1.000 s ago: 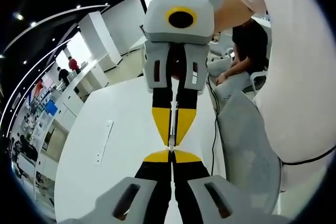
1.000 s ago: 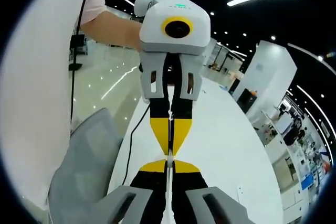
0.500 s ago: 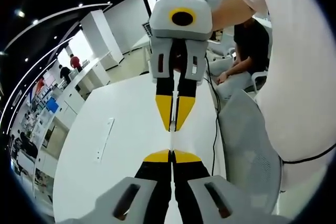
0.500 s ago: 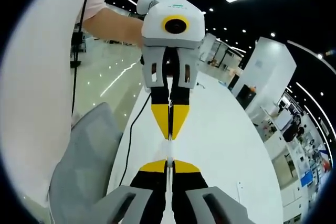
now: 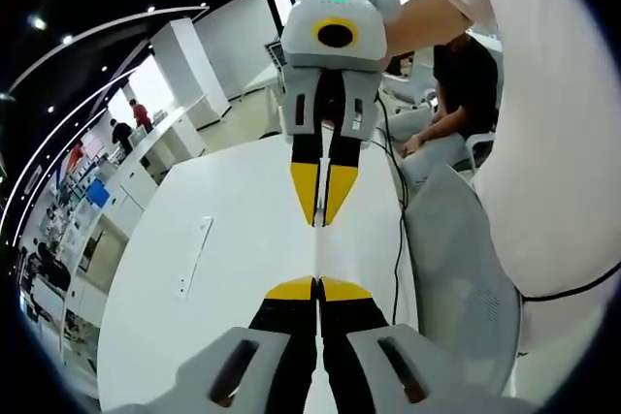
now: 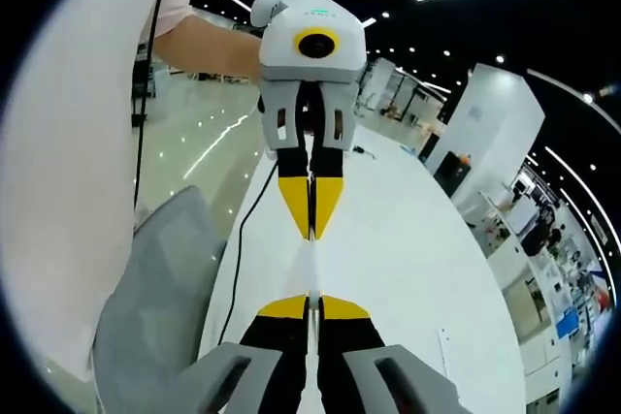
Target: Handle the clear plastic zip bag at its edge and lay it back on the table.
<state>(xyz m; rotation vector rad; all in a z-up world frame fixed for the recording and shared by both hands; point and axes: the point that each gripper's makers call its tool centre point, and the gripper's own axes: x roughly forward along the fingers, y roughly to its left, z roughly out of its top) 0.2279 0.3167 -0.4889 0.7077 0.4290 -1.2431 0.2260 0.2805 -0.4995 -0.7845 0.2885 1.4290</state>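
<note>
The clear plastic zip bag point(image 5: 317, 251) hangs edge-on as a thin pale line above the white table point(image 5: 223, 269). My left gripper point(image 5: 317, 281) is shut on one edge of it. Facing it, my right gripper point(image 5: 318, 222) pinches the opposite edge, held by a person's hand. In the right gripper view, the bag point(image 6: 310, 269) spans the short gap between my right gripper point(image 6: 310, 298), shut, and the left gripper point(image 6: 310, 237), also shut. The bag's face is not visible from either side.
A grey mesh chair point(image 5: 456, 278) point(image 6: 155, 288) stands by the table's edge, with a black cable point(image 5: 396, 239) point(image 6: 243, 259) running along it. A white strip point(image 5: 193, 259) lies on the table. A seated person point(image 5: 456, 94) and desks fill the background.
The two grippers have drawn apart. Their yellow tips met a second ago, and now a gap spanned by the bag's edge separates them.
</note>
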